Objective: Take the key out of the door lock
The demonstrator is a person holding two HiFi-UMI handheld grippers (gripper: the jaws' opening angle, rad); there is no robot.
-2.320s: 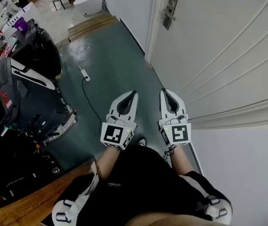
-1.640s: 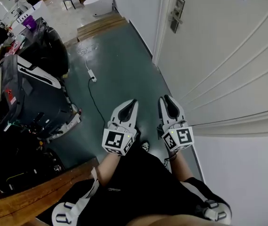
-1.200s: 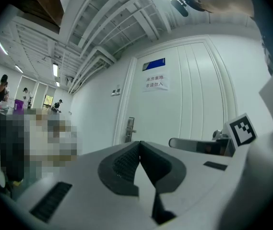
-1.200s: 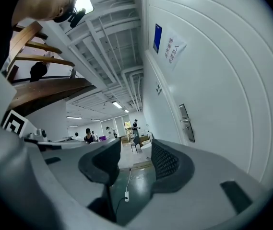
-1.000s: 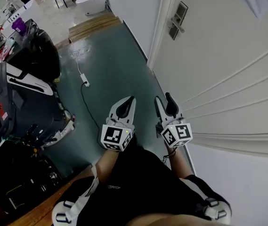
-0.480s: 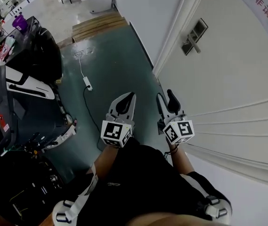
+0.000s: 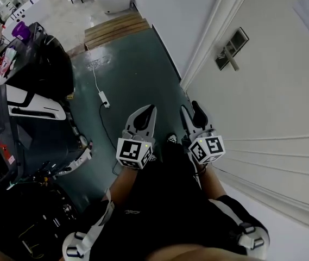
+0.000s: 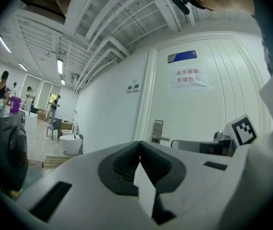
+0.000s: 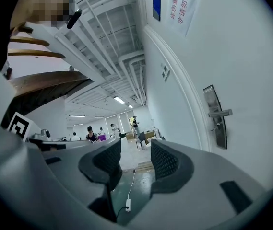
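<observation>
Green floor point(image 7: 138, 64) with, seemingly, a power strip point(image 7: 105, 99)

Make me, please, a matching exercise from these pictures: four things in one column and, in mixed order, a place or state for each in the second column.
Column one:
1. left tongs
2. right tongs
3. door lock
4. power strip

Column two:
a. lies on the green floor
b. open, nothing between them
c. shut, holding nothing
d. on the white door, apart from both tongs

Pairs: 1-c, 2-b, 3-d, 4-a
</observation>
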